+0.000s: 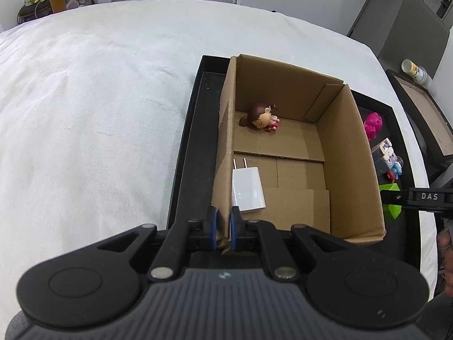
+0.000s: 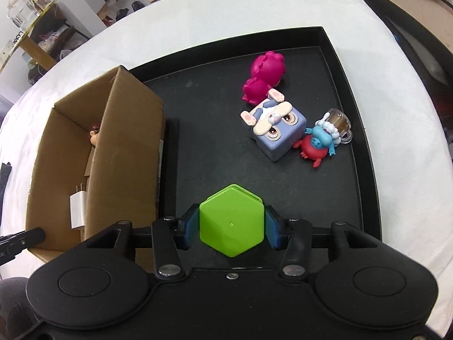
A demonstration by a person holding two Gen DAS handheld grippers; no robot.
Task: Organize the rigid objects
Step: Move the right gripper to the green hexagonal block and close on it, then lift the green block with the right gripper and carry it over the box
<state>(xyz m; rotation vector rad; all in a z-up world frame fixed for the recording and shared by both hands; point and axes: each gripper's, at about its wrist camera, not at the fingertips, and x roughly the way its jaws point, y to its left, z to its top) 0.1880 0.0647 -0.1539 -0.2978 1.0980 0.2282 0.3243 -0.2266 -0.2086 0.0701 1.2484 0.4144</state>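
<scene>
A cardboard box [image 1: 351,153] stands in a black tray [image 1: 192,153]. Inside lie a white plug charger [image 1: 247,188] and a small doll figure [image 1: 262,117]. My left gripper [image 1: 223,221] is shut on the box's near left wall. My right gripper [image 2: 231,223] is shut on a green hexagonal block [image 2: 232,221], just above the tray floor [image 2: 206,141] to the right of the box [image 2: 127,147]. A pink toy [image 2: 264,76], a purple cube bunny [image 2: 276,126] and a red-and-blue figure with a small mug [image 2: 320,141] lie on the tray beyond it.
The tray sits on a white cloth-covered table [image 1: 85,99]. A second dark tray [image 1: 424,119] and a jar [image 1: 414,70] are off the table's right edge. Shoes and furniture stand on the floor beyond.
</scene>
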